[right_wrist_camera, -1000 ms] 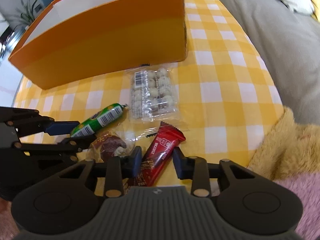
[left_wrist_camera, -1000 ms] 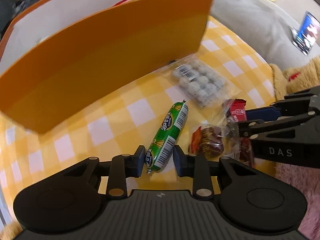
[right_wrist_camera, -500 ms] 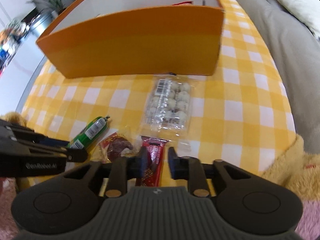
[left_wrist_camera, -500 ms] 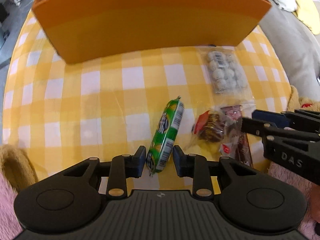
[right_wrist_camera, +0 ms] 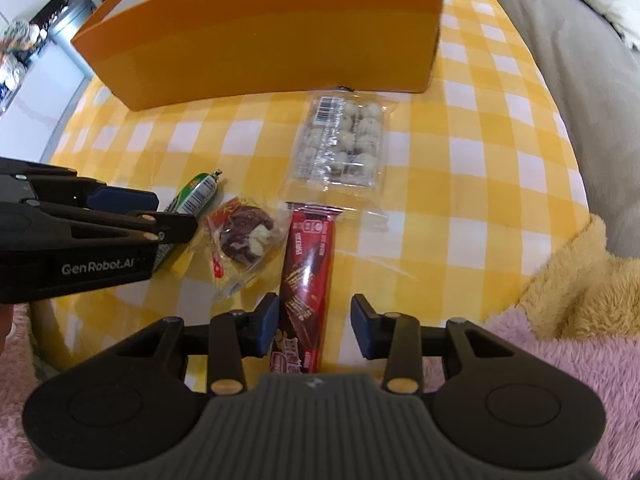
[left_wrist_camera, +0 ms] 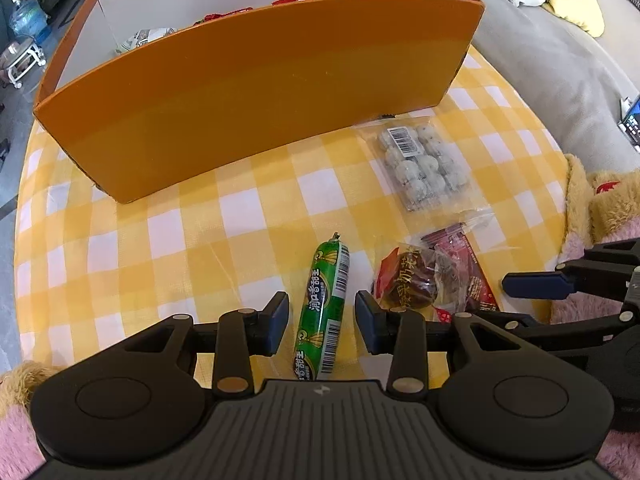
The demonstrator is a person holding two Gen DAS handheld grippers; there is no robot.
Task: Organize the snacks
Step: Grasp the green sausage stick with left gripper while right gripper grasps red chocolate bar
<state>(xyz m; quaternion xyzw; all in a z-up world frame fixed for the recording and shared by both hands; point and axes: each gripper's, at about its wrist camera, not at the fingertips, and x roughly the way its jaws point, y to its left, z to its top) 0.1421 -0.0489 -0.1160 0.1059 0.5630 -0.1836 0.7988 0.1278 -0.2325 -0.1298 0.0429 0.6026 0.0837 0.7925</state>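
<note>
A green sausage stick [left_wrist_camera: 324, 308] lies on the yellow checked cloth [left_wrist_camera: 168, 240] between the fingers of my left gripper [left_wrist_camera: 321, 322]. Its jaws are opening, with a gap on both sides of the sausage. A dark red chocolate bar [right_wrist_camera: 308, 276] lies between the fingers of my right gripper [right_wrist_camera: 315, 328]. These jaws are opening too, and the right pad stands clear of the bar. Between the two items sits a clear-wrapped brown candy [right_wrist_camera: 244, 236]. A clear pack of white balls [right_wrist_camera: 344, 144] lies in front of the orange box [left_wrist_camera: 256, 92], which holds several snacks.
The box's tall orange wall [right_wrist_camera: 260, 36] spans the far side of the cloth. A grey sofa [left_wrist_camera: 560, 52] runs along the right. Yellow plush [right_wrist_camera: 580, 280] and pink fleece [right_wrist_camera: 540, 360] crowd the near right edge. My left gripper [right_wrist_camera: 160, 216] reaches in beside the candy.
Both pairs of jaws have spread apart from the sausage and the red bar that they were pinching half a second ago. Both views have rolled a little; the items still lie on the cloth.
</note>
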